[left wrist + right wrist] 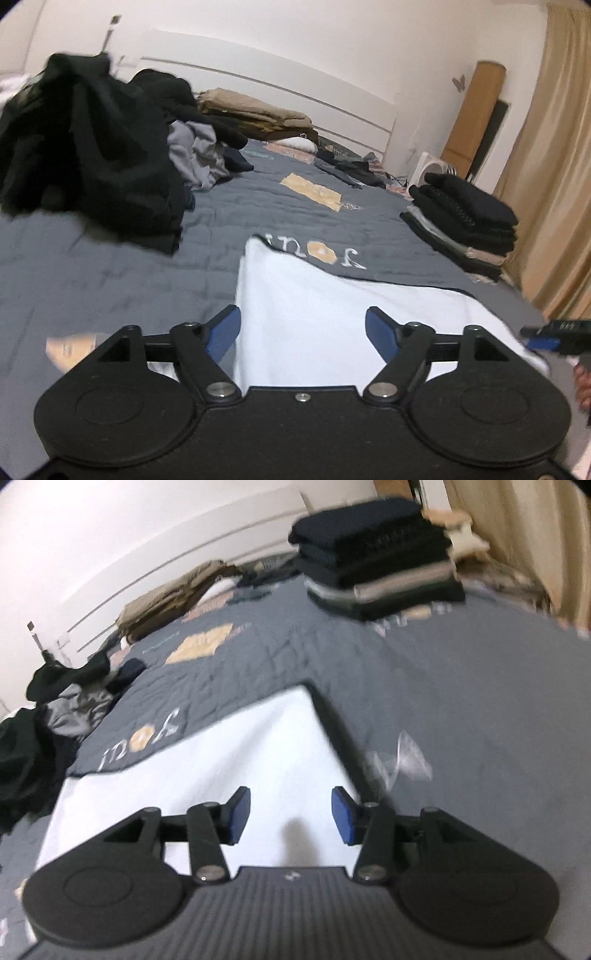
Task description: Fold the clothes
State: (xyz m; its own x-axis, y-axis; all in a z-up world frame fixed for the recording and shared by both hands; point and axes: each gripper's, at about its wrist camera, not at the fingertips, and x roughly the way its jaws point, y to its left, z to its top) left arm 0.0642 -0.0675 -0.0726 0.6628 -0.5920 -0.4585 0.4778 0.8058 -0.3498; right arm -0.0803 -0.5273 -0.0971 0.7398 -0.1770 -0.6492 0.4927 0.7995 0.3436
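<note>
A white garment (314, 306) lies folded flat on the grey quilt (110, 266), its straight edges showing. My left gripper (303, 325) hangs just above the garment's near left part, open, with nothing pinched between its blue pads. In the right wrist view the same white garment (240, 746) runs to a corner ahead. My right gripper (290, 810) stands open over its near right part, and the cloth below it lies flat. One of the right gripper's fingers (543, 341) pokes in at the right edge of the left wrist view, beside a person's hand (583, 384).
A heap of unfolded dark and grey clothes (92, 147) fills the left side of the bed. A stack of folded dark clothes (465, 221) sits at the bed's right edge, near a tan curtain (554, 166). Folded tan garments (255, 110) lie by the headboard.
</note>
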